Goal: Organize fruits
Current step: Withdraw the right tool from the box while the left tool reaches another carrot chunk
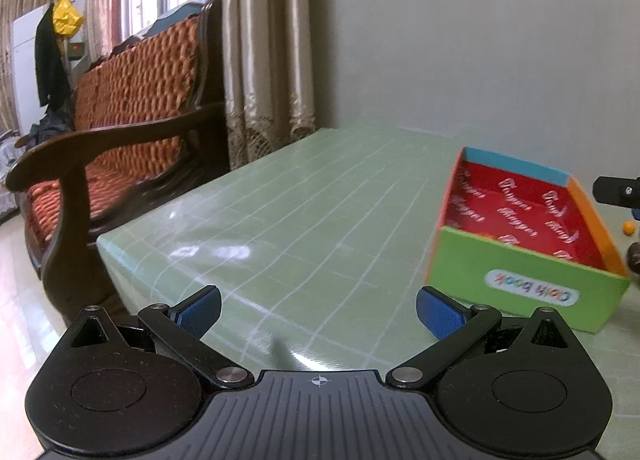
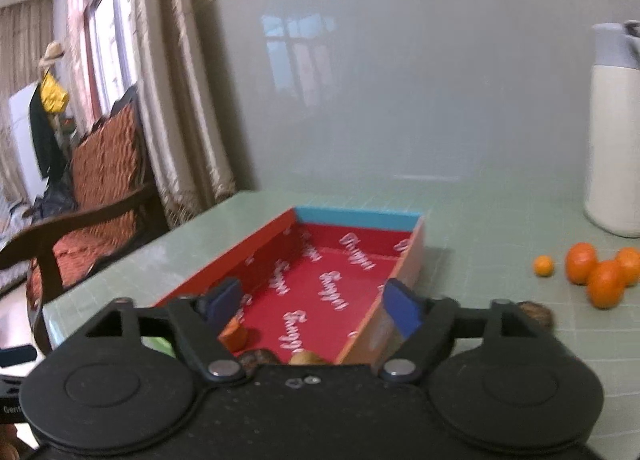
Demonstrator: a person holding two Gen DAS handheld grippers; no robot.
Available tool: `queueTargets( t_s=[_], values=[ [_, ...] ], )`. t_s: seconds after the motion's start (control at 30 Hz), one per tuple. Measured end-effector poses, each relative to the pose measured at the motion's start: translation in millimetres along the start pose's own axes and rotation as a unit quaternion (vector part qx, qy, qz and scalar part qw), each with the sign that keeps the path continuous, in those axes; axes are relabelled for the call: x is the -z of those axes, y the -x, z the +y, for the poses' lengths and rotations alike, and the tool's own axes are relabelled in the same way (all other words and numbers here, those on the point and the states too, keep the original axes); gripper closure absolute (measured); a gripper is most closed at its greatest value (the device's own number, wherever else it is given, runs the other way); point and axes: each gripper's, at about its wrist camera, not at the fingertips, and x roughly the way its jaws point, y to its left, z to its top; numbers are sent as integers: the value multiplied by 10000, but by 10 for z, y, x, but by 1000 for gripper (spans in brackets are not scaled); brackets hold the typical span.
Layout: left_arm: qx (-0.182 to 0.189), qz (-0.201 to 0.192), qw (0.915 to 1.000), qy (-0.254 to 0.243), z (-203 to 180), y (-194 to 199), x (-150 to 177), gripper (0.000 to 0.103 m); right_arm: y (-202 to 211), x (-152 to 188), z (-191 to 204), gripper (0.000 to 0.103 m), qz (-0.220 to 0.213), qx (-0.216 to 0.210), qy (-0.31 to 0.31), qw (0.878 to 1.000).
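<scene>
Fruit lies in two places: three tangerines (image 2: 600, 272) and a tiny kumquat-like one (image 2: 543, 265) sit clustered on the green table (image 2: 480, 228), right of the red-lined cardboard box (image 2: 328, 280), while an orange piece (image 2: 235, 334) and two brownish fruits (image 2: 306, 358) already rest at the box's near end. Tangerines look light, round and smooth, likely to roll or slip, with soft skin that bruises under a hard squeeze; a grip across the widest middle seems best. Right tongs (image 2: 316, 304) are spread, empty, above the box. Left tongs (image 1: 318, 310) are spread too, empty, over bare table left of the box. Brown fruits are half hidden behind the right tongs' body, another dark one (image 2: 536, 310) pokes out behind its linkage, and motion blur makes their kind uncertain.
</scene>
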Motion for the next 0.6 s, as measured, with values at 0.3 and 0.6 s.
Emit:
queueTargets(
  t_s=[0.3,0.6],
  values=[
    [513,-275,9979,-289,-392,192,-130,0,330,8,-567,17,-189,819,-451,9954],
    [1009,-363,9926,-575,-868,351,-149,0,790,123,-1100,11,-333,1808,-733,9802]
  ],
)
